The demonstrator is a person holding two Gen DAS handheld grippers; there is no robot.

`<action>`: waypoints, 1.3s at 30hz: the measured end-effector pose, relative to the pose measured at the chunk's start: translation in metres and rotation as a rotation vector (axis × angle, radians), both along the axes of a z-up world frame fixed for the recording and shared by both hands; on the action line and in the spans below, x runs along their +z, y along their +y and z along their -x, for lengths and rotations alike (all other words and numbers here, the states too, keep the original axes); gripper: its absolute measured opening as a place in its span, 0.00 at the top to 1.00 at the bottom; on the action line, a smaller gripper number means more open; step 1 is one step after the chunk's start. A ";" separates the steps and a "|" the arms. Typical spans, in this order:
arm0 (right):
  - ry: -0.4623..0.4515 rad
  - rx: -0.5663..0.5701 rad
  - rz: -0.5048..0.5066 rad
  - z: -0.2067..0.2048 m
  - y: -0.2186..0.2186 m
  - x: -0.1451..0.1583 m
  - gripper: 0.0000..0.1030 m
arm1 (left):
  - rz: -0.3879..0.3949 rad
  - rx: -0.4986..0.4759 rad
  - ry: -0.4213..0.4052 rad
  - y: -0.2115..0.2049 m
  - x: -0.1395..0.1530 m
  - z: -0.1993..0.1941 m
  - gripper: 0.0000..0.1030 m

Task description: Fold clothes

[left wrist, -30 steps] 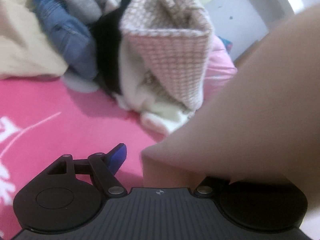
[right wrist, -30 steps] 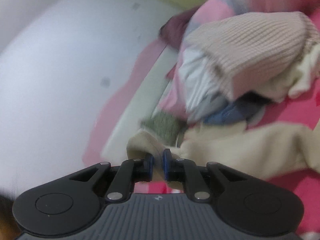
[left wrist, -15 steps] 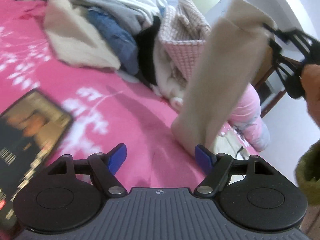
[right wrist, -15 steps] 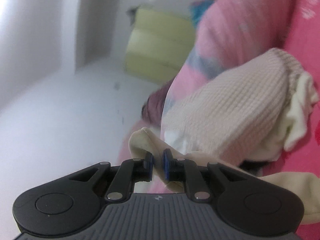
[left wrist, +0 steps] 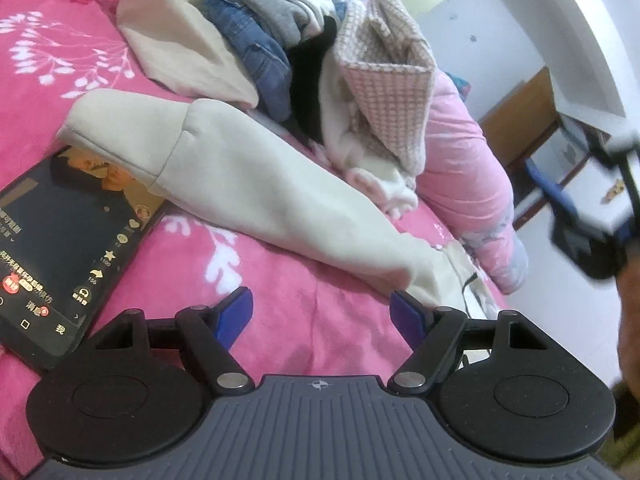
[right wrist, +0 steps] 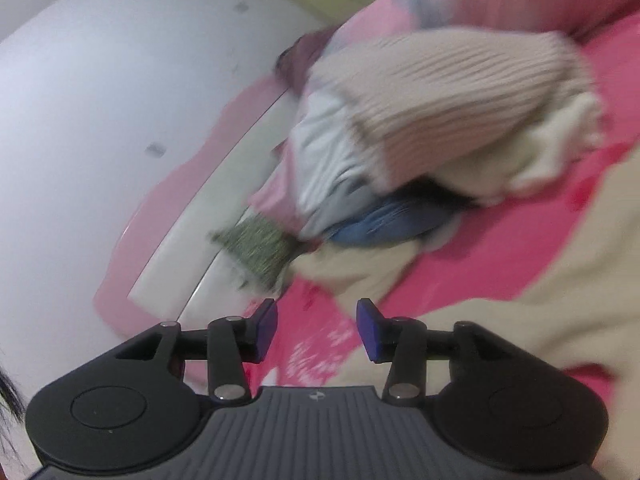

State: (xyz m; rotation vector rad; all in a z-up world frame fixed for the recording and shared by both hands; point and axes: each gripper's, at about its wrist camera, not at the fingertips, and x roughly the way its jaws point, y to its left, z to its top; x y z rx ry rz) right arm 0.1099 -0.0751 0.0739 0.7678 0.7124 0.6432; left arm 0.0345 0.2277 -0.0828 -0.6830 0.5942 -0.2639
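A cream sweatshirt sleeve (left wrist: 256, 184) lies stretched across the pink bedspread (left wrist: 304, 320), its cuff end resting on a phone. The cream garment also shows in the right wrist view (right wrist: 560, 280). My left gripper (left wrist: 320, 312) is open and empty, just in front of the sleeve's near end. My right gripper (right wrist: 316, 324) is open and empty above the bedspread; it also shows in the left wrist view (left wrist: 584, 224), raised at the right edge.
A phone (left wrist: 60, 252) with a lit screen lies at the left. A clothes pile (left wrist: 320, 52) with jeans, a pink checked knit and white pieces sits behind the sleeve. A pink quilt (left wrist: 464, 176) lies at the right. The bed's edge and a white wall (right wrist: 100, 100) are left of the right gripper.
The right gripper opened and let go of the cream sleeve, which dropped from hanging upright to lying flat on the bed. The right gripper swung away; the left gripper pulled back.
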 end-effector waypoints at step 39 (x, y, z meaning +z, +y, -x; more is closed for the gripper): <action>0.125 0.151 0.337 0.052 0.042 -0.100 0.54 | -0.329 0.307 0.103 0.086 0.029 0.007 0.25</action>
